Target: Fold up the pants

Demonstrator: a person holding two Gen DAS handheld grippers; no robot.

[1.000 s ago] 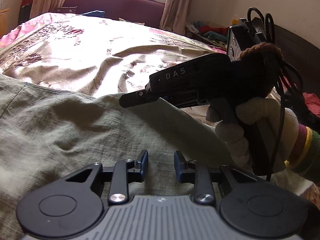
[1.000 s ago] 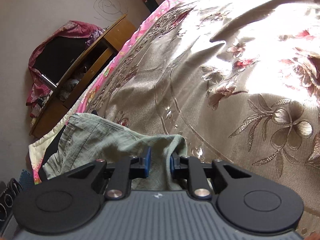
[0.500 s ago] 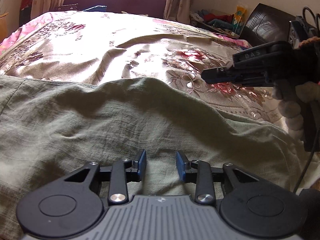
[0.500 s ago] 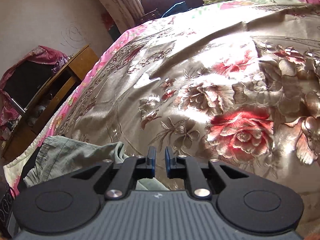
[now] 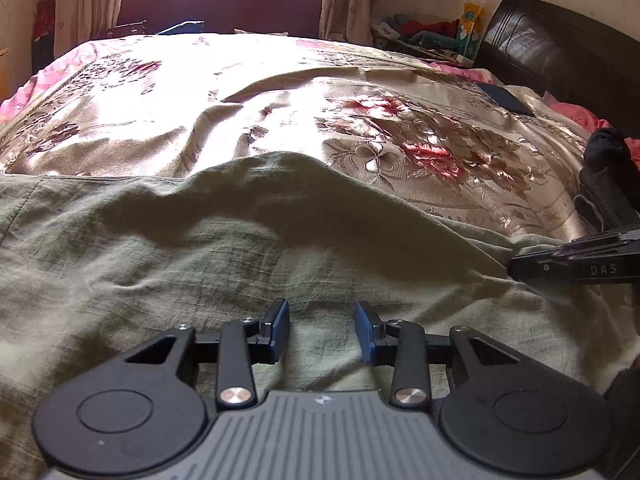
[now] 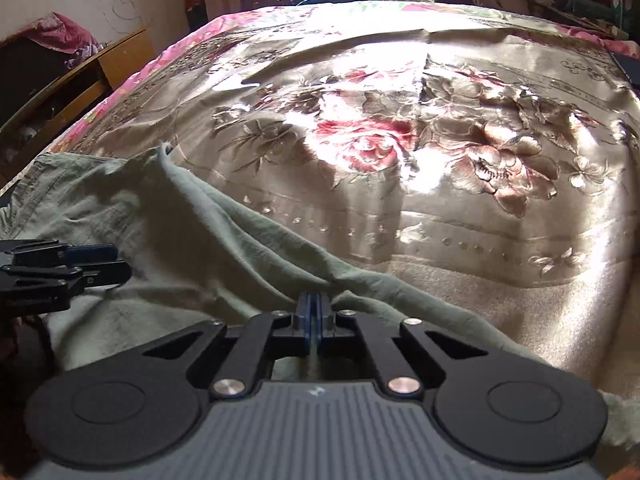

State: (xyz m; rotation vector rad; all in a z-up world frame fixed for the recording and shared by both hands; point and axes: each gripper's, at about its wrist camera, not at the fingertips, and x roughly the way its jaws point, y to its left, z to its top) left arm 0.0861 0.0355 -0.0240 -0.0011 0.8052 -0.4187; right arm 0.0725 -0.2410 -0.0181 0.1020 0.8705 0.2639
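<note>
Green pants [image 5: 224, 248] lie spread on the bed [image 5: 400, 136] near its front edge. Right gripper [image 6: 311, 312] jaws pinch a fabric ridge; left gripper [image 5: 322, 326] jaws stand wide, empty. Risk: thin pinch slipping, layers separating.

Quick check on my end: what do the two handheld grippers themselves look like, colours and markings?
Both match. The left gripper and right gripper have black linkage arms with silver pivot screws, round black discs either side, a grey ribbed body and blue finger pads. The right one's side, seen from the left camera, reads "DAS" in pale letters.
</note>
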